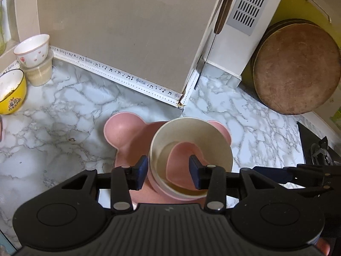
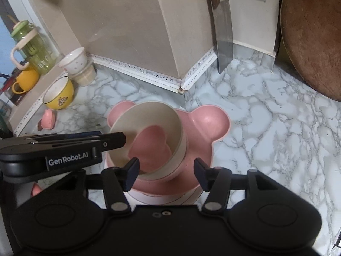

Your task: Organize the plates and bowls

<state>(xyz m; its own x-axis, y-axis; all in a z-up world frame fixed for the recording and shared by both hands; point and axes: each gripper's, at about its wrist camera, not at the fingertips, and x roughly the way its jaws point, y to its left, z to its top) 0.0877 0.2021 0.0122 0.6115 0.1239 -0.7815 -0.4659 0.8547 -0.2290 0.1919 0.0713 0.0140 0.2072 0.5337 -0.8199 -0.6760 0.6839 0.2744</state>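
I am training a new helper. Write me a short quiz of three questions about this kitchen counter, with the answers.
1. True or false: the cream bowl stands on the pink bear-shaped plate.
2. What lies inside the cream bowl? A) a spoon B) a pink heart-shaped dish C) nothing
3. Short answer: which tool leans upright to the left of the round wooden board?

Key: 1 true; 2 B; 3 the cleaver.

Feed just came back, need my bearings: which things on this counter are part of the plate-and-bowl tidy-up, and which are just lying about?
Job:
- cream bowl with a pink heart dish inside
- pink bear-shaped plate under it
- yellow bowl
- white dotted bowl stacked on a tub

Lying about:
- round wooden board
- cleaver
- green jug
- orange mug
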